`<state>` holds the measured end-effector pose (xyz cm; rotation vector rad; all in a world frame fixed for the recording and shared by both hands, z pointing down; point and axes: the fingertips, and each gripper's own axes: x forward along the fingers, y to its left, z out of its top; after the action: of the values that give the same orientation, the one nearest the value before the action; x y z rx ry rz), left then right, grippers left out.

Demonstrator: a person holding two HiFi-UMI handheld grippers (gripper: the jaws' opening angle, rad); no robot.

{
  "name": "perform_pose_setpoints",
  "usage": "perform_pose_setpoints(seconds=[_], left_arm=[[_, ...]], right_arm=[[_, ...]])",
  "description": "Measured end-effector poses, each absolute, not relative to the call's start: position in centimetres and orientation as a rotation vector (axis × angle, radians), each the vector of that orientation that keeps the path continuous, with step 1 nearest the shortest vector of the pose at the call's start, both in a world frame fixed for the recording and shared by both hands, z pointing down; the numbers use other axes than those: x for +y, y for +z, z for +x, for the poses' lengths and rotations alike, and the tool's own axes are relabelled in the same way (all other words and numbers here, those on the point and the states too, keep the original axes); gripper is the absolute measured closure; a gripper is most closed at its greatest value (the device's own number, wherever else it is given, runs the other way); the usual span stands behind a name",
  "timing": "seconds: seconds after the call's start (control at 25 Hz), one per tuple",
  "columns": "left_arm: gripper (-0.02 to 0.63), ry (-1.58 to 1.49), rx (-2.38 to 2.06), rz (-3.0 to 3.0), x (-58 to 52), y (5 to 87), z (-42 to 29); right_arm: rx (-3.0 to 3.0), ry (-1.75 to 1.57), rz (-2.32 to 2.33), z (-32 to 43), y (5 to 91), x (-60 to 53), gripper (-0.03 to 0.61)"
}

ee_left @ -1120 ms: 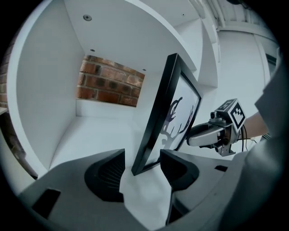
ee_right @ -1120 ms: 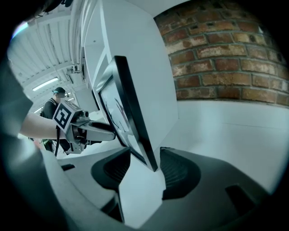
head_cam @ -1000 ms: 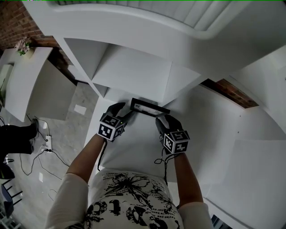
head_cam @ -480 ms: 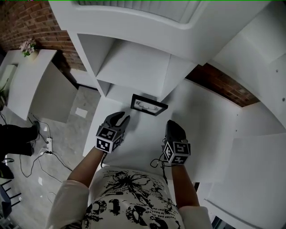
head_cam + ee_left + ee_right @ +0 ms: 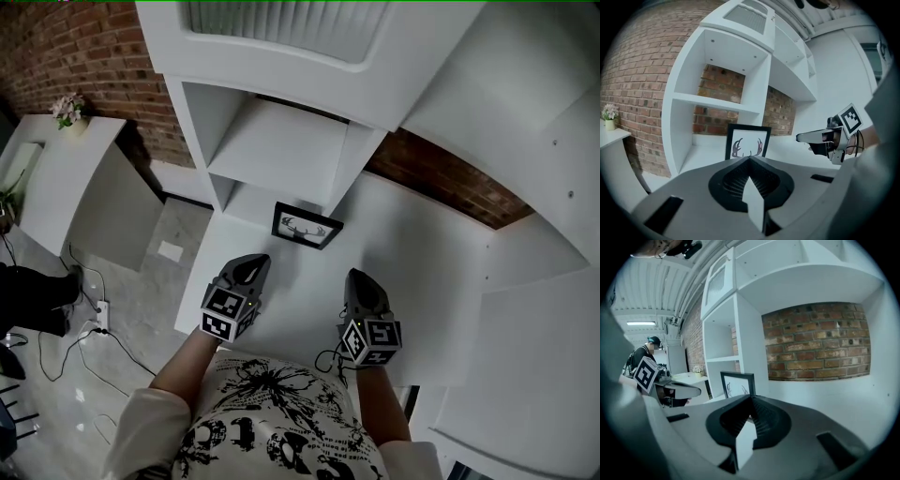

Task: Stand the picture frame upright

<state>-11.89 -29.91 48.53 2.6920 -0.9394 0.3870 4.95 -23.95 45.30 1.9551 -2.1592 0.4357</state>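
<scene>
The black picture frame (image 5: 307, 225) with an antler print stands upright on the white counter (image 5: 412, 281), just in front of the shelf unit. It also shows in the left gripper view as the frame (image 5: 747, 142) and in the right gripper view as the frame (image 5: 737, 384). My left gripper (image 5: 250, 269) is shut and empty, well short of the frame and to its left. My right gripper (image 5: 361, 283) is also shut and empty, back from the frame on its right. Neither touches it.
A white open shelf unit (image 5: 281, 141) rises behind the frame against a brick wall (image 5: 84, 56). A side table with a small flower pot (image 5: 67, 109) stands at the left. Cables lie on the floor (image 5: 94, 319). A person stands far off (image 5: 642, 355).
Both grippers have let go of the frame, drawn back toward me and shut. The frame now stands upright on its own.
</scene>
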Motion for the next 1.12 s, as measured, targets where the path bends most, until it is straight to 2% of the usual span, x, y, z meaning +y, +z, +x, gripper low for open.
perform_pose_setpoints(seconds=[0.2, 0.52, 1.12], left_arm=[[0.606, 0.421, -0.901, 2.797, -28.4, 45.9, -11.0], [0.604, 0.312, -0.898, 2.924, -27.6, 41.3, -10.3], [0.604, 0.256, -0.875, 2.930, -26.3, 40.1, -11.0]], right_arm=[[-2.231, 0.354, 1.920, 3.4, 43.4, -23.2, 0.575], [-2.252, 0.277, 1.867, 1.8, 42.2, -22.4, 0.575], [-2.261, 0.185, 1.833, 0.3, 40.5, -21.9, 0.575]])
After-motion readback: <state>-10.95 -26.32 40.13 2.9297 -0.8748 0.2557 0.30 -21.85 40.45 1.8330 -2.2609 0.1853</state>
